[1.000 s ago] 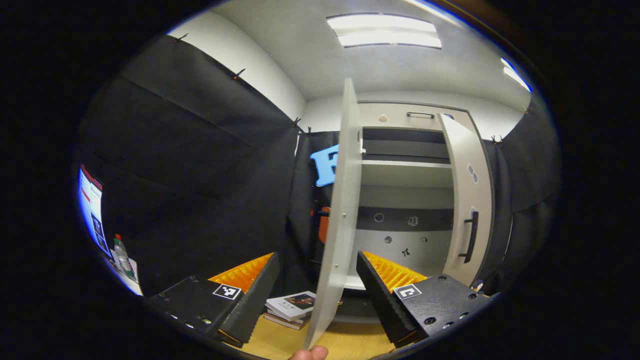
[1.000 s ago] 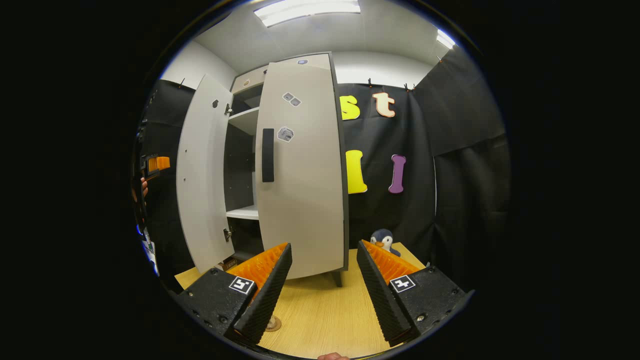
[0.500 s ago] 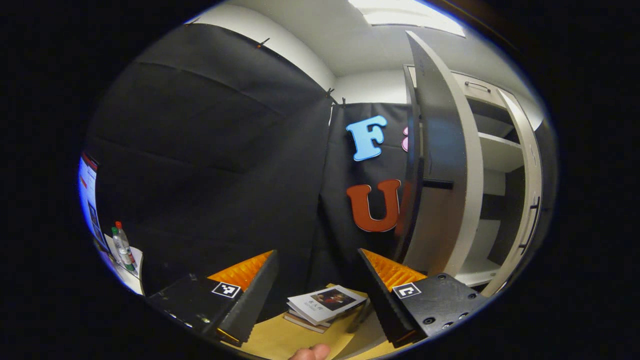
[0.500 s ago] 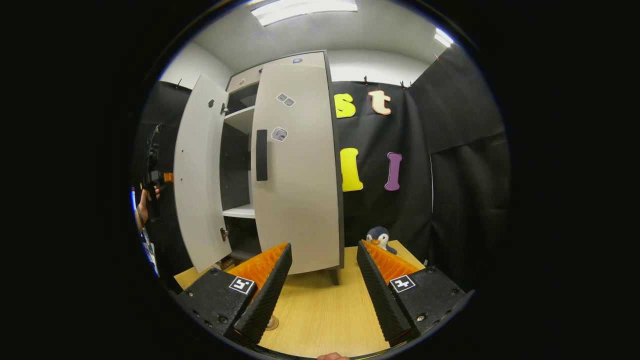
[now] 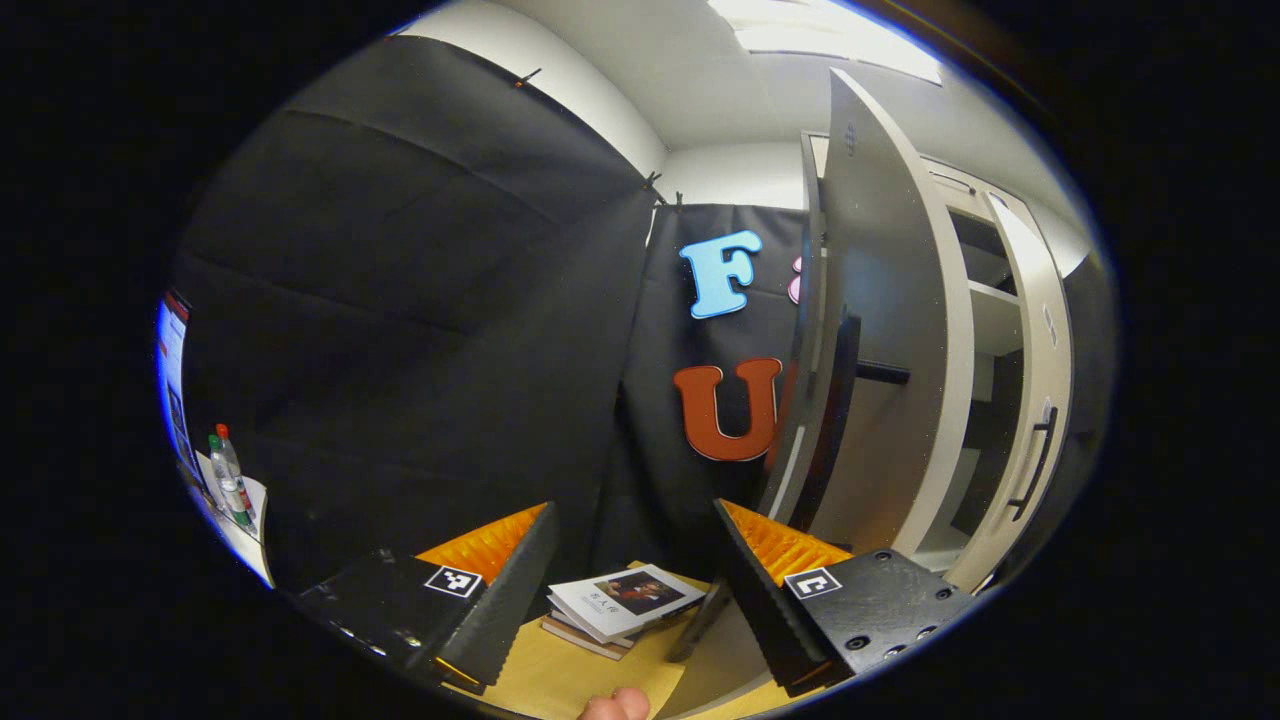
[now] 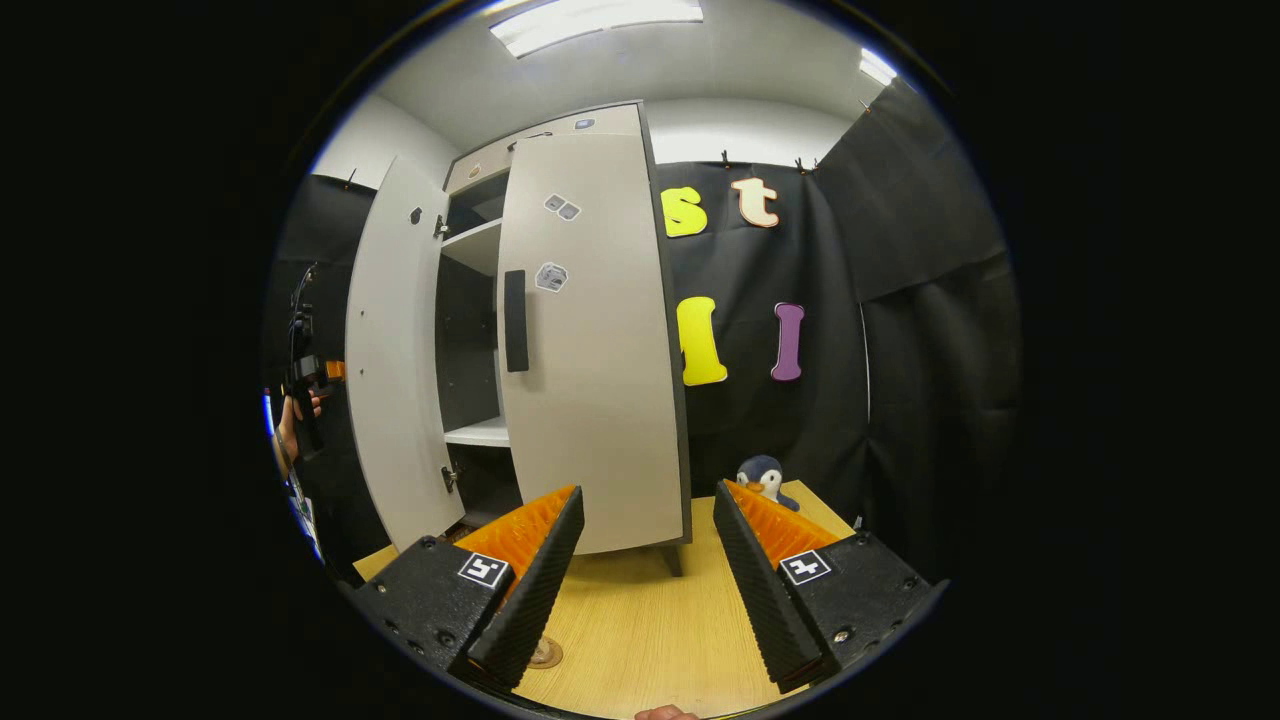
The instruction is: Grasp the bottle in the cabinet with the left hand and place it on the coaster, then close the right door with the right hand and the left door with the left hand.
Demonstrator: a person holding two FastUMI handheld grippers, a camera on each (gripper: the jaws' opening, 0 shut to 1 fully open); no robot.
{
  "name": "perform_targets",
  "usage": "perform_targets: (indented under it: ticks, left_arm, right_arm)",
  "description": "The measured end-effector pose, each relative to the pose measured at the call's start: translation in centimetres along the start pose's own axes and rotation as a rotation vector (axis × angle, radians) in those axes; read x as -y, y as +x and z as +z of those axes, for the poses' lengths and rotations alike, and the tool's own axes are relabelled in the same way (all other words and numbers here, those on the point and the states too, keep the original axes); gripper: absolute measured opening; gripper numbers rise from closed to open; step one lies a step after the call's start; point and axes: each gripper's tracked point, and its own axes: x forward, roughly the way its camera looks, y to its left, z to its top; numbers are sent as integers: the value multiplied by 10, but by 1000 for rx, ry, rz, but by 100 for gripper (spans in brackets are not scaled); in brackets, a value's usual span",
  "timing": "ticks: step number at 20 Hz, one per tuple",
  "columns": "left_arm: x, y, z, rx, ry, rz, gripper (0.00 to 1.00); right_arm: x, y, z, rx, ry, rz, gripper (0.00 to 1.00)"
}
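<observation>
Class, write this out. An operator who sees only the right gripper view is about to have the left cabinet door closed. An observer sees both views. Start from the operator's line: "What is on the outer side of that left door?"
Operator: What is on the outer side of that left door?
Observer: The left door has a dark handle sticking out from its outer face.
Operator: Anything on the table over there?
Observer: A stack of books lies on the table, left of the door's lower edge.
Operator: Is the left gripper holding anything?
Observer: No, the left gripper is open with nothing between its fingers.
</observation>
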Motion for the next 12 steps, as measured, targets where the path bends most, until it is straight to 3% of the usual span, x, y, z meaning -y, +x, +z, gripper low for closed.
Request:
perform_targets:
  ticks: [2, 3, 7, 8, 11, 12]
  left_arm:
    - [22, -8, -5, -11, -8, -48, 99]
    - [37, -12, -11, -14, -8, -83, 94]
    - [84, -12, -21, -28, -50, -196, 99]
    - [90, -6, -24, -33, -59, -197, 94]
    - [104, 7, -32, -47, -86, -187, 99]
    - [105, 10, -31, -43, -92, -180, 95]
  right_arm:
    - [3, -1, 1, -2, -3, -7, 81]
    - [5, -2, 1, -2, -3, -11, 81]
    - [15, -6, 3, -3, 5, -32, 81]
    - [18, -8, 5, 0, 6, -39, 81]
    - [28, -14, 11, 11, -3, -70, 81]
    - [33, -17, 13, 16, -10, -84, 81]
